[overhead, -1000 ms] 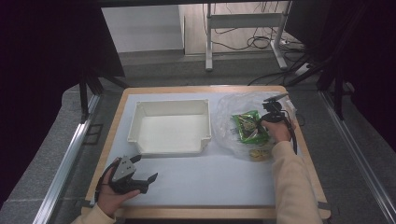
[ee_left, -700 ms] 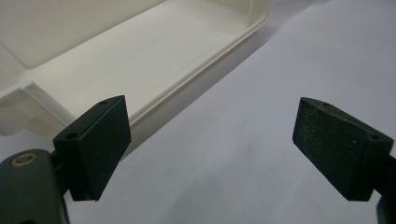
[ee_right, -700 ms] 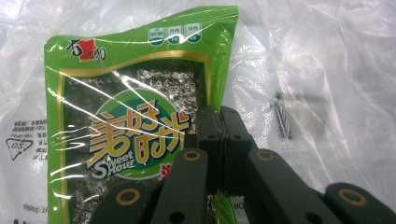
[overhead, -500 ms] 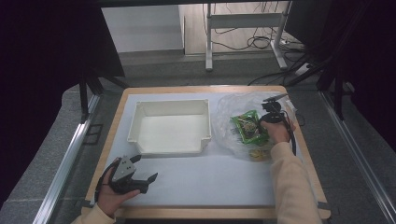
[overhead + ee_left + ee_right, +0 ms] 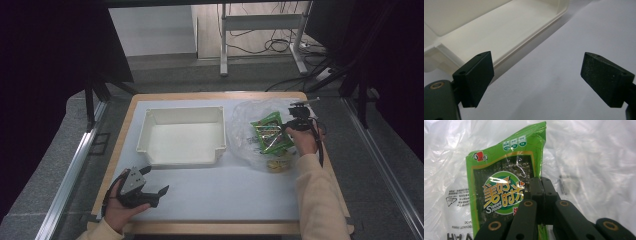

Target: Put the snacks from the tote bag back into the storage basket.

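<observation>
A green snack packet (image 5: 270, 132) (image 5: 504, 170) with a round printed label hangs slightly above a crumpled clear plastic bag (image 5: 244, 136) (image 5: 599, 155) at the table's right. My right gripper (image 5: 292, 125) (image 5: 543, 182) is shut on the packet's right edge, the jaws pressed together over the foil. A small yellow item (image 5: 276, 164) lies at the bag's near edge. My left gripper (image 5: 150, 192) (image 5: 536, 75) rests near the front left of the table, open, with nothing between its jaws. It points toward the white tray (image 5: 182, 157) (image 5: 499, 27).
The empty white tray sits left of the bag on the white table sheet (image 5: 225, 195). The wooden table edge (image 5: 220, 227) runs along the front. Metal rails flank the table on both sides, and cables lie on the floor beyond.
The right hand has risen a little, lifting the green packet off the plastic bag and tilting it. The left hand and its gripper have stayed still.
</observation>
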`<state>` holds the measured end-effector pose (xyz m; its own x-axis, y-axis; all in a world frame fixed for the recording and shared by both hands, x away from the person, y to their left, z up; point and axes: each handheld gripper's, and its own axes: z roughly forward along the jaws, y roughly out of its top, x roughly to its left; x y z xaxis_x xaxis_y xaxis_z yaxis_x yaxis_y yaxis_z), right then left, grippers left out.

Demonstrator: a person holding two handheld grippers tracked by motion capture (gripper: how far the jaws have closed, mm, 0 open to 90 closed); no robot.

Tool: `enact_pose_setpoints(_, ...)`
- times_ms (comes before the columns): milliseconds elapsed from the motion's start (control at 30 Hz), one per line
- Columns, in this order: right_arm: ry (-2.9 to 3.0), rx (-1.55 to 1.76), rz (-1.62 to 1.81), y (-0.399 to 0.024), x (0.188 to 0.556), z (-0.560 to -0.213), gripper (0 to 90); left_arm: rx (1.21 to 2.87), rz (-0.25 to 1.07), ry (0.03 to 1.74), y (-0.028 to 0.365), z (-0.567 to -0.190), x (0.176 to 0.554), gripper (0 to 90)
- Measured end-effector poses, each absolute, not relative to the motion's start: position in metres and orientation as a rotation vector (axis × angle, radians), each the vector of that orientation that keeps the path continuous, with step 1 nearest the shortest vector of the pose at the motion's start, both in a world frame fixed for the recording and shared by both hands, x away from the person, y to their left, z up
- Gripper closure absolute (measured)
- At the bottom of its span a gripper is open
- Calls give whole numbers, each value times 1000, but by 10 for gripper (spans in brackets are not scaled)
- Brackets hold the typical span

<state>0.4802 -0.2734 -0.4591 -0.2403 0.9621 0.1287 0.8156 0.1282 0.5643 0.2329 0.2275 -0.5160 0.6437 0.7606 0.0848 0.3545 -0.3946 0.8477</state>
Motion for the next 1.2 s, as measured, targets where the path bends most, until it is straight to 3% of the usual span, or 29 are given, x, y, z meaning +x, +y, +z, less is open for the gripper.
enact_pose_setpoints(667,2057,1699,875,-293,462,-432,900,2001,597,871,227,-516,233,114)
enact_pose_setpoints(1200,2052,1612,1020,-280,451,-411,900,1998,598,871,228,-516,233,114)
